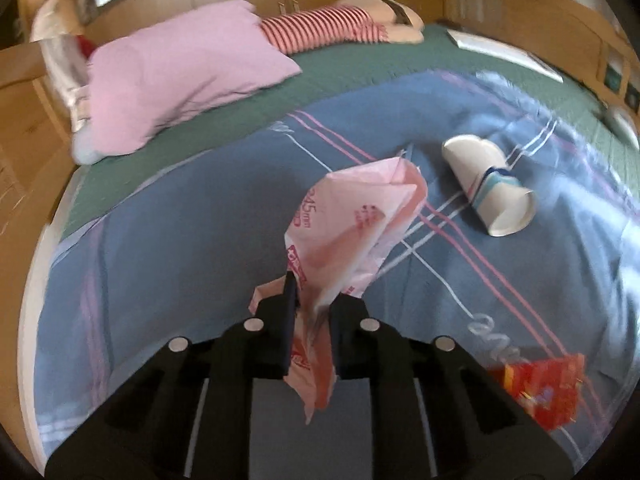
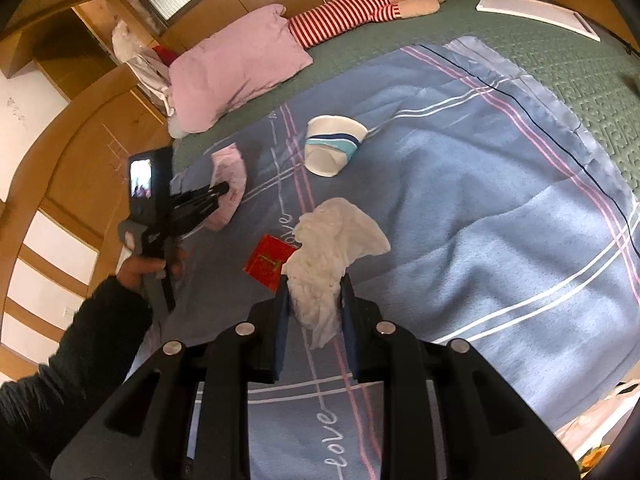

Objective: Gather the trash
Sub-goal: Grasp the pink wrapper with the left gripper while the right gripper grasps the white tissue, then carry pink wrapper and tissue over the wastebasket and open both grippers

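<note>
My left gripper [image 1: 316,292] is shut on a pink plastic wrapper [image 1: 352,224] with red print, which stands up from the blue blanket [image 1: 200,208]. In the right wrist view that same left gripper [image 2: 224,189] pinches the pink wrapper [image 2: 232,172] at the left. My right gripper [image 2: 314,284] is shut on a crumpled white tissue [image 2: 336,240], held just above the blanket [image 2: 460,200]. A white paper cup [image 1: 488,184] with a blue band lies on its side; the same cup [image 2: 334,144] lies beyond the tissue. A red packet [image 1: 548,392] lies flat; that red packet [image 2: 268,260] is beside the tissue.
A pink pillow [image 1: 176,72] and a striped stuffed doll [image 1: 340,24] lie at the far side of the green bed cover [image 2: 560,64]. A white flat board [image 2: 536,10] rests at the far right. Wooden cabinets [image 2: 88,128] line the left. A dark sleeve [image 2: 80,352] holds the left tool.
</note>
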